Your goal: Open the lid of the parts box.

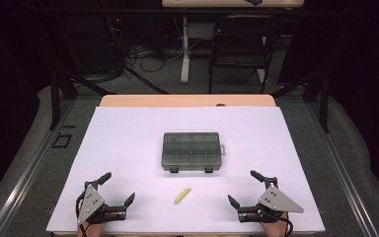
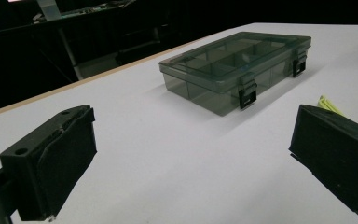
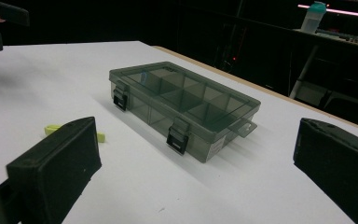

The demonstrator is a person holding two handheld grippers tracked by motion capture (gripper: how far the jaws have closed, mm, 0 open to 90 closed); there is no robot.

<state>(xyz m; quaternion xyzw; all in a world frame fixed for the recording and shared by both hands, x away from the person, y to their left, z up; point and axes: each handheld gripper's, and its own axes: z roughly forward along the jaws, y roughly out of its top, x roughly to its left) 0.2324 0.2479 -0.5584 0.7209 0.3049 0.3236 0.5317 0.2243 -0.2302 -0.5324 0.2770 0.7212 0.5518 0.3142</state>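
A smoky transparent compartment box (image 1: 192, 151) with its lid down and two black latches on its near side sits in the middle of the white table; it also appears as the box (image 2: 235, 67) and the box (image 3: 182, 105) in the gripper views. A small yellow-green stick (image 1: 182, 195) lies on the table in front of it, partly hidden behind jaws in the gripper views (image 2: 328, 105) (image 3: 51, 129). My left gripper (image 1: 119, 188) rests open at the near left, nothing between its jaws. My right gripper (image 1: 243, 187) rests open at the near right, likewise with nothing in it.
The white sheet (image 1: 128, 133) covers a wooden table whose far edge (image 1: 187, 100) shows. Beyond it stand a black chair (image 1: 239, 47) and a white table leg (image 1: 184, 49) amid floor cables. A bottle (image 3: 313, 16) stands on a far desk.
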